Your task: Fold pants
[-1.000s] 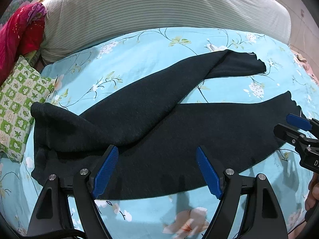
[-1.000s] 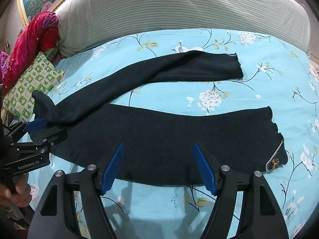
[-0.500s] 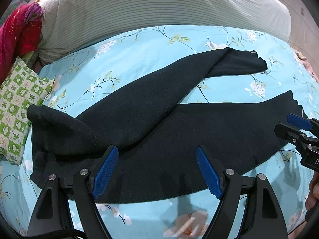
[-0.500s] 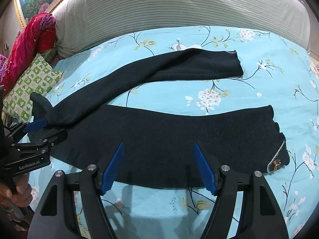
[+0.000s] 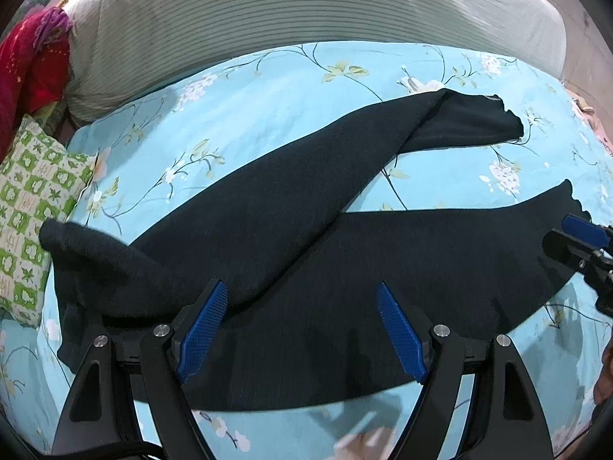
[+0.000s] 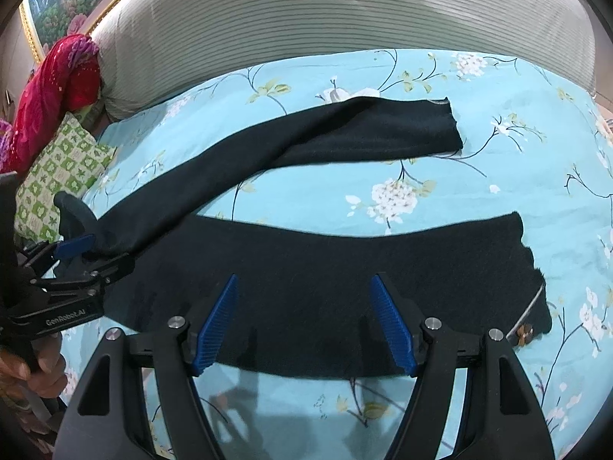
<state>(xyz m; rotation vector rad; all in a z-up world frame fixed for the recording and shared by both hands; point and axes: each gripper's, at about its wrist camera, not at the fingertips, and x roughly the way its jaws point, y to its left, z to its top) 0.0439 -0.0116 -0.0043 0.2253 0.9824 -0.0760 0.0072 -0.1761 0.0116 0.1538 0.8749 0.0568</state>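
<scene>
Black knit pants [image 5: 306,253] lie spread on the floral bed, legs apart in a V; they also show in the right wrist view [image 6: 345,268]. One leg runs to the far right [image 6: 383,134], the near part lies across the front. A bunched end [image 5: 72,237] rises at the left. My left gripper [image 5: 302,326] is open and empty, hovering over the near edge of the pants. My right gripper [image 6: 302,322] is open and empty over the near edge too. Each gripper shows at the side of the other's view.
The bed has a light blue floral sheet [image 6: 421,199]. A large striped grey bolster [image 5: 306,11] lies along the far side. A green checked pillow [image 5: 30,211] and red cloth [image 5: 27,61] sit at the left. A small metal ornament [image 6: 523,333] sits at the pants' right end.
Both grippers have moved slightly forward and lower over the pants. The pants have not moved. Both stay open.
</scene>
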